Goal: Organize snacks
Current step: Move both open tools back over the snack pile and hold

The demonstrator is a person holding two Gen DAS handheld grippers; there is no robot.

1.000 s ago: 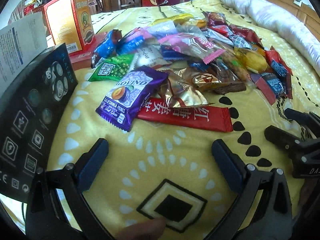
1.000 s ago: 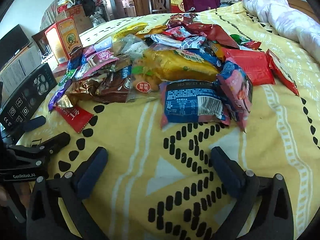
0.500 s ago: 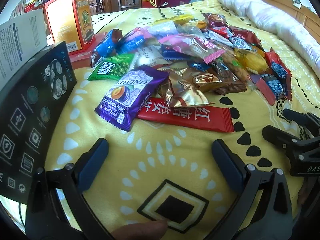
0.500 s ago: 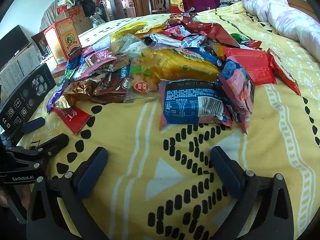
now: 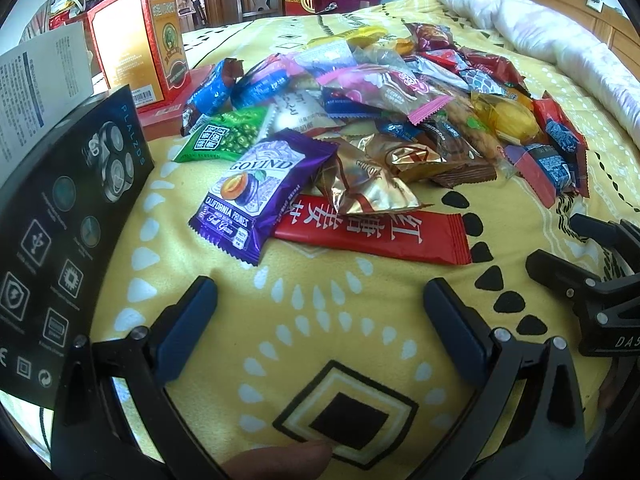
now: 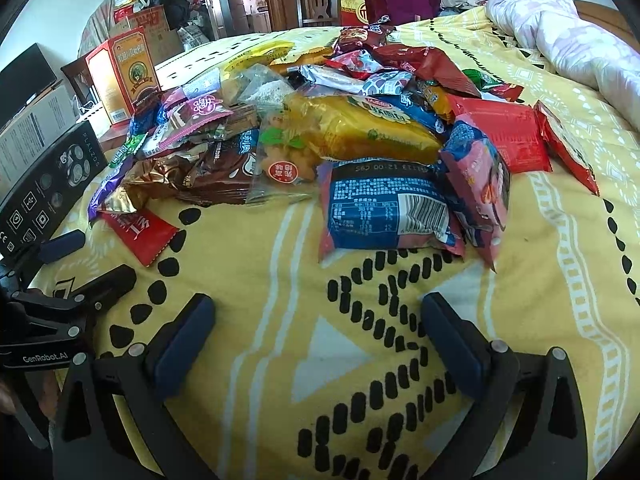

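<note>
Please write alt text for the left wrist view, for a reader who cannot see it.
The open left tool hangs empty over a yellow patterned bedspread, short of a heap of snack packets. Nearest lie a purple prune packet and a long red sachet; a black box stands left.

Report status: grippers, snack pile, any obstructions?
Left gripper open, empty. Right gripper open, empty. Snack pile unsorted on bedspread. Black box beside left gripper.

one purple prune packet (image 5: 256,192), two tools (image 5: 320,308)
</note>
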